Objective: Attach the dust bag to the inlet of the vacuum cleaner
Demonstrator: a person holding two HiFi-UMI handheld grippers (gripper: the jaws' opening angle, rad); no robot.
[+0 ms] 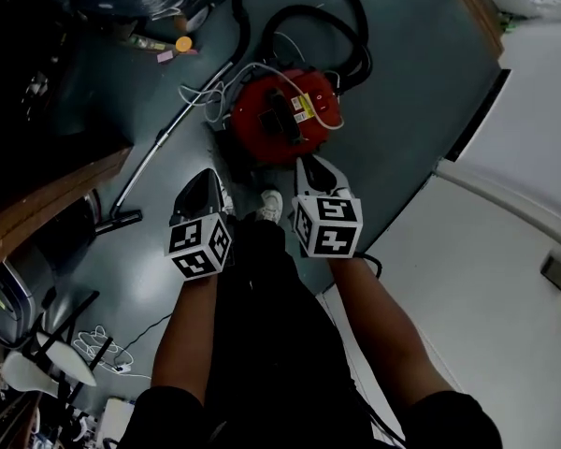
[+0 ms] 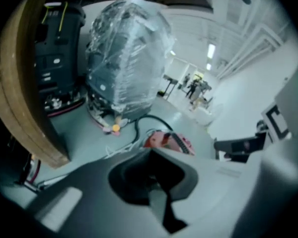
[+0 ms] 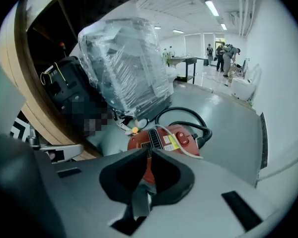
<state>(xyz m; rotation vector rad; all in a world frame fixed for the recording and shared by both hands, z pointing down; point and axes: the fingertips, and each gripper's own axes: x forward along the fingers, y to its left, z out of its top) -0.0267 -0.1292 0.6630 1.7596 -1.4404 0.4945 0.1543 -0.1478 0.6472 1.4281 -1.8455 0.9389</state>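
Note:
The red round vacuum cleaner [image 1: 285, 120] sits on the grey-green floor, its lid on, with a yellow label and a red switch on top. It also shows past the jaws as the vacuum [image 2: 164, 140] in the left gripper view and the vacuum [image 3: 171, 138] in the right gripper view. Both grippers hang above the floor on its near side. My left gripper [image 1: 208, 178] is shut and empty, short of the vacuum's left side. My right gripper [image 1: 309, 162] has its tips together with nothing between them, just over the vacuum's near edge. No dust bag shows in any view.
A black hose [image 1: 309, 21] loops behind the vacuum; a white cord [image 1: 215, 87] and a metal wand [image 1: 159, 152] lie to its left. A plastic-wrapped machine [image 3: 124, 63] stands beyond. A curved wooden edge [image 1: 47, 204] is at the left, and my shoe [image 1: 269, 206] is below the vacuum.

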